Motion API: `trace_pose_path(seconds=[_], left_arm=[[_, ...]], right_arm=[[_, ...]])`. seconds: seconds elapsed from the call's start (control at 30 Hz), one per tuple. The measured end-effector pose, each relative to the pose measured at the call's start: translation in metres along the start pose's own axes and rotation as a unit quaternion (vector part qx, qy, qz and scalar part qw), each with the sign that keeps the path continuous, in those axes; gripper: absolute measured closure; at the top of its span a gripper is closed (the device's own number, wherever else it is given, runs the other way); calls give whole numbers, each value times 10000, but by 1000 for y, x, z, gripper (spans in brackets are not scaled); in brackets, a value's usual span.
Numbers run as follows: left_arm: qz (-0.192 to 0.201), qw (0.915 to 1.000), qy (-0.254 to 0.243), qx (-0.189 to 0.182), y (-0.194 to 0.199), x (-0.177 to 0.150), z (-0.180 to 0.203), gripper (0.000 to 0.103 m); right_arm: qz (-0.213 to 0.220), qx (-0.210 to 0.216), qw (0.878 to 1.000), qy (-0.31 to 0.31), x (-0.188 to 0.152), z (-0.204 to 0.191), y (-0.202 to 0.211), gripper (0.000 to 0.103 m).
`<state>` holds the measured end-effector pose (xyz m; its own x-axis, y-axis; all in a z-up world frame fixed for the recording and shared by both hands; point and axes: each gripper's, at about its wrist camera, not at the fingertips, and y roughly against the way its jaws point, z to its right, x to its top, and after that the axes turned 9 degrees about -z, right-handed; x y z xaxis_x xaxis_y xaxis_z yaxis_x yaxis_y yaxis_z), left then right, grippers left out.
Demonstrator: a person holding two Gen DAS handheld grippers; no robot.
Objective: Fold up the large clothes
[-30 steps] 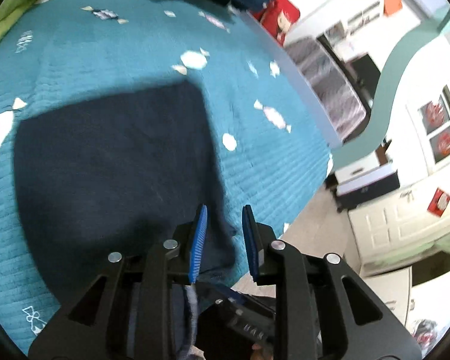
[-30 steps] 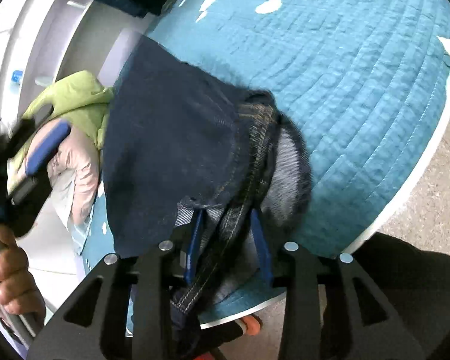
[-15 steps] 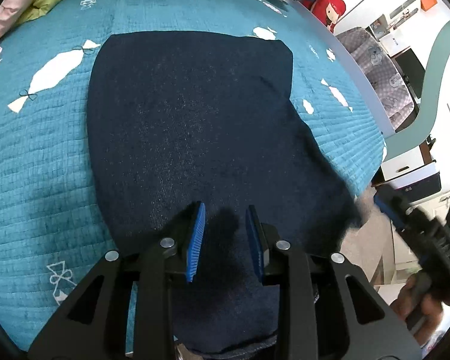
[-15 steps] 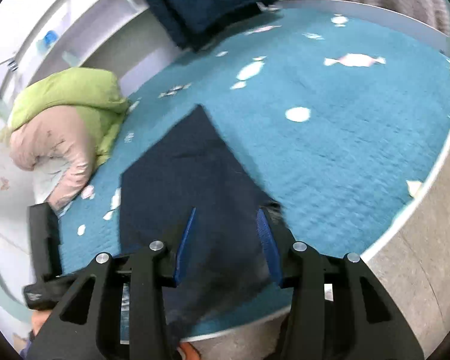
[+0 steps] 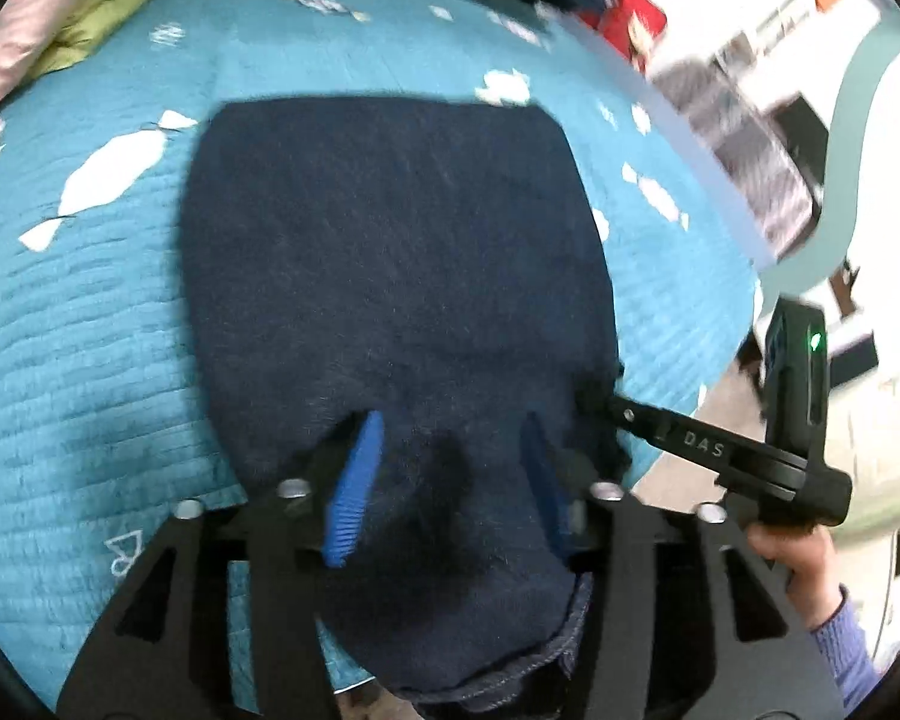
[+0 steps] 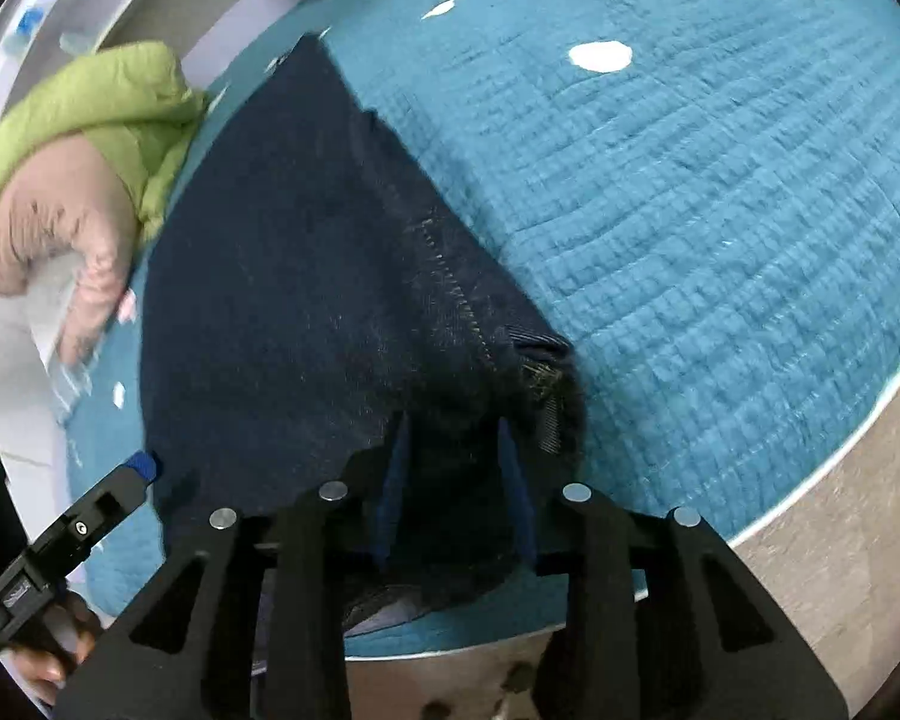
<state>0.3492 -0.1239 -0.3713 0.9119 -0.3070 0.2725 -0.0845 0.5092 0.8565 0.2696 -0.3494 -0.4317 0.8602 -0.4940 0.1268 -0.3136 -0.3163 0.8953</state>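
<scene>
Teal quilted bedspread – dark jeans, bedroom

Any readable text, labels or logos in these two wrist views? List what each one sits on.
"DAS": on the black finger arm of the right hand-held gripper, seen in the left wrist view.
Small badge on the left hand-held gripper body in the right wrist view: too small to read.
Bedspread carries white candy shapes only, no text.

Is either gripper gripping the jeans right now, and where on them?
Left gripper: nothing held, jaws opening over the jeans. Right gripper: closing over the near edge, grip unclear.
</scene>
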Motion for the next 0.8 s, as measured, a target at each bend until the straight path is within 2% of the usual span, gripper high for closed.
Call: trace_pose_path(seconds=[0.03,0.07,0.1,0.2,0.27,0.37,0.57,0.8], left_arm=[[102,9998,156,35,6,-3,-6,37],[137,9996,262,42,10,-5,-10,35],[121,9992,386,54,12,-7,-14,34],[-124,9969,760,129,4,-14,-32,29],[-352,9934,1056,292,-8,-20,-42,28],[-414,9899,1356,43,-14,-25,-54,25],[-514,9877,1475,-67,-15,-25,-62,22],[-498,9863,1561,-180,-13,-24,-64,22]], right_arm=[[118,-23,9998,-152,-3,5,8,56],[203,-65,9995,-251,-5,7,15,39],[266,-142,9988,-386,-9,13,20,36],[-58,140,9971,-749,-16,29,8,36],[-251,163,9958,-870,-17,30,-5,36],[-470,607,9907,-1128,-20,35,-19,36],[-580,814,9851,-1399,-17,36,-27,35],[-752,1326,9743,-1660,-20,44,-23,36]])
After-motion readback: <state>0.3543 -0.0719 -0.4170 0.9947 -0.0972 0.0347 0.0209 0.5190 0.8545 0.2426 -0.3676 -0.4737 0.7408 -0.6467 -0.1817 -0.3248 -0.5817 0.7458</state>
